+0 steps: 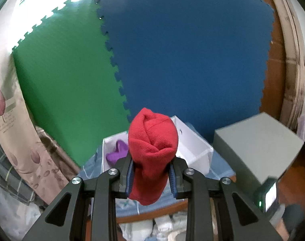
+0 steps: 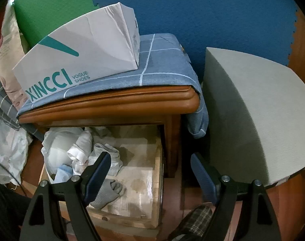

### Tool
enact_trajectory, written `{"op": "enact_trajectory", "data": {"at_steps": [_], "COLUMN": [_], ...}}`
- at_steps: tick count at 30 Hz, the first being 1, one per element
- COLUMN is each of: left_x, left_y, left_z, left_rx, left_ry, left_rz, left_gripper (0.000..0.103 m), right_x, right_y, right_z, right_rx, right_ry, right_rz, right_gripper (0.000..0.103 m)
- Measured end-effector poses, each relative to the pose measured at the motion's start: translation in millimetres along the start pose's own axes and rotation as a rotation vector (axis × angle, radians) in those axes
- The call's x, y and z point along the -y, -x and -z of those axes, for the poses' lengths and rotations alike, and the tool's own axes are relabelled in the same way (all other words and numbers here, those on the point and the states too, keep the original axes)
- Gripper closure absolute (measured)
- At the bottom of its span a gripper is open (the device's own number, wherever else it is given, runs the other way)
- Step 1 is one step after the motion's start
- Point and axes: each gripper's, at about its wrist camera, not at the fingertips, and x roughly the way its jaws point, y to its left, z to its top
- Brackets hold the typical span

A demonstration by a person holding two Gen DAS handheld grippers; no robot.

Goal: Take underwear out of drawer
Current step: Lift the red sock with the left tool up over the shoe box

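On the nightstand, a white shoe box (image 2: 80,58) reads "XINCCI VOGUE SHOES" in teal, standing on a blue checked cloth (image 2: 162,64). Below it the open drawer (image 2: 136,172) holds a heap of white rolled garments (image 2: 80,152) at its left and one grey sock (image 2: 108,192) nearer the front. The right gripper (image 2: 150,172) hangs over the drawer, jaws spread wide, holding nothing. The left gripper (image 1: 151,178) clamps one red rolled underwear (image 1: 152,154) above the box, where one purple garment (image 1: 117,152) lies.
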Motion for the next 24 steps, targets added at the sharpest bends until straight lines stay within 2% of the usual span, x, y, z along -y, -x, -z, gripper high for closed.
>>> {"op": "enact_trajectory", "data": {"at_steps": [6, 12, 21, 24], "left_x": [-6.9, -4.4, 8.7, 15.5], "left_y": [-38.1, -91.4, -196.8, -227.5], "left_z": [-36.9, -52.7, -45.8, -44.8], "left_rx": [-0.008, -0.051, -0.235, -0.301], "left_ry": [0.065, 0.119, 0.189, 0.209], "left_rz": [0.026, 0.027, -0.001, 0.017], "left_gripper": [0.078, 0.077, 0.077, 0.077], "right_x": [-2.5, -0.8, -4.3, -7.1], "right_y": [-1.0, -0.6, -1.2, -1.8], "right_z": [0.2, -0.2, 0.5, 1.4], "right_rx": [-0.007, -0.008, -0.021, -0.028], "right_ry": [0.001, -0.012, -0.026, -0.020], "right_rz": [-0.008, -0.020, -0.065, -0.081], "right_gripper": [0.019, 0.019, 0.019, 0.019]}}
